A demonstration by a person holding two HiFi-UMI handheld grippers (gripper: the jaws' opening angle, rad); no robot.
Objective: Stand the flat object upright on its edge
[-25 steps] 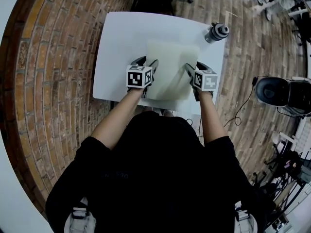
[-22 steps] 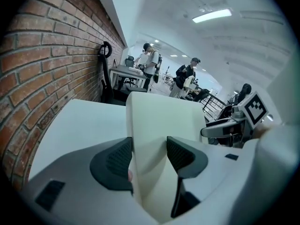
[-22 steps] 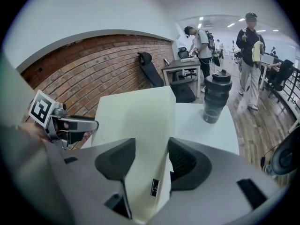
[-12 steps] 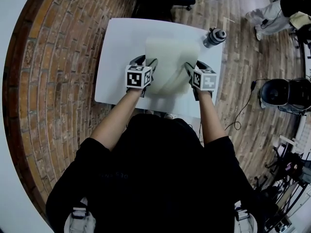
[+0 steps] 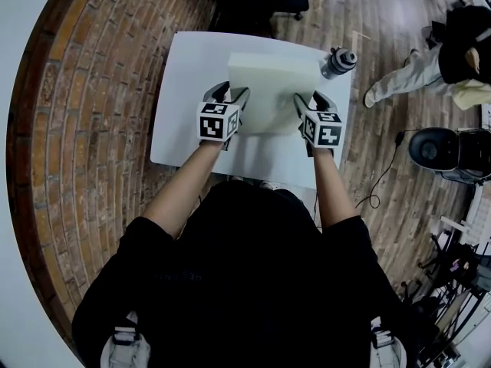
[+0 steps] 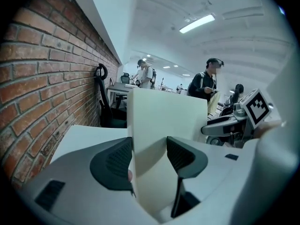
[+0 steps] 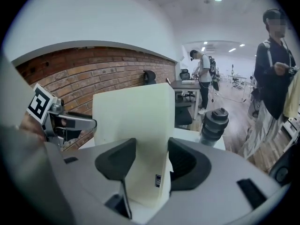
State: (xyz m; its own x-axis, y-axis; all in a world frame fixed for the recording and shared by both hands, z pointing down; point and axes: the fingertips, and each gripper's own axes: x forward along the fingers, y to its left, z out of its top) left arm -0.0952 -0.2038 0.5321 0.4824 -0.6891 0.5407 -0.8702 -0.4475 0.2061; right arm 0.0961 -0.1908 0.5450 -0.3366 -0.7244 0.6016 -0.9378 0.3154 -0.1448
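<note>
Foam slab (image 5: 272, 90), cream: tilted steeply over white counter (image 5: 184, 129), long axis crosswise. Left hand-held gripper (image 5: 234, 94) pinched its left edge, right hand-held gripper (image 5: 309, 98) its right; both equally near.

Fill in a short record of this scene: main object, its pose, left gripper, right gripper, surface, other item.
main object: pale flat slab
pose: tilted up steeply, not lying flat
left gripper: fingers clamped on the slab's left edge
right gripper: fingers clamped on the slab's right edge
surface: white table
other item: dark bottle at the table's far right corner
</note>
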